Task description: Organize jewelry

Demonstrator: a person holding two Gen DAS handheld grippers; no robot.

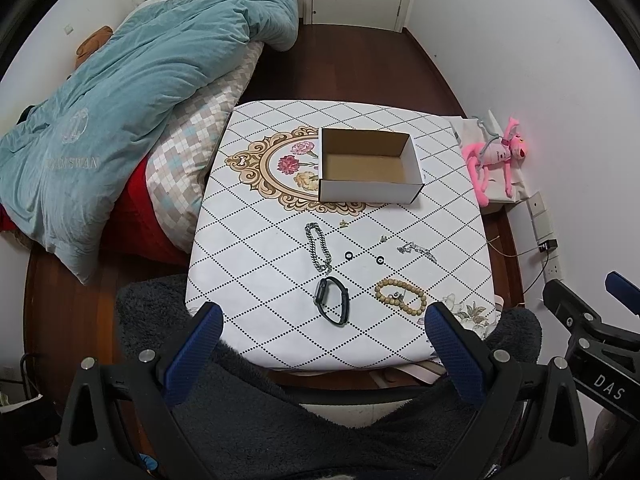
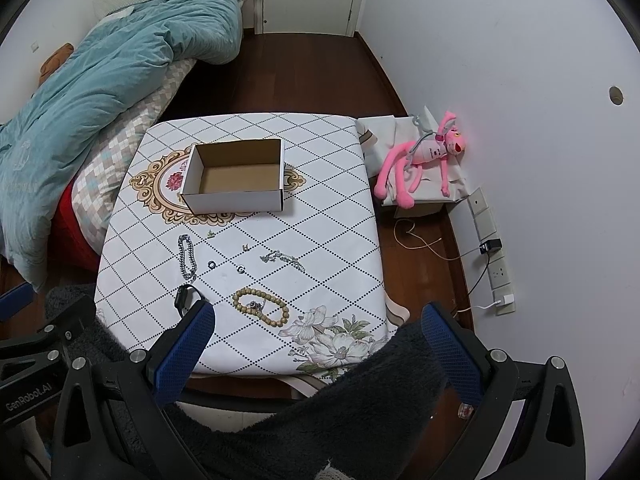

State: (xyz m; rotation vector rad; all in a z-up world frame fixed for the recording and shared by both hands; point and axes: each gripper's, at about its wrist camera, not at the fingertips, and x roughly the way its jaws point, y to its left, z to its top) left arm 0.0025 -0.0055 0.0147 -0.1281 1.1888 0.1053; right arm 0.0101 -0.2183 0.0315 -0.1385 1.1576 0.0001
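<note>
Beside a bed, quilted table, empty box, both grippers wide open, holding nothing

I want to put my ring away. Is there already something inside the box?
No, the box is open and only its bare brown floor shows, with nothing lying in it.

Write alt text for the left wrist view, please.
Open blue-padded left claw hovers before a diamond-patterned white table holding an empty white cardboard box, silver chain bracelet, black smartwatch and wooden bead bracelet.
</note>
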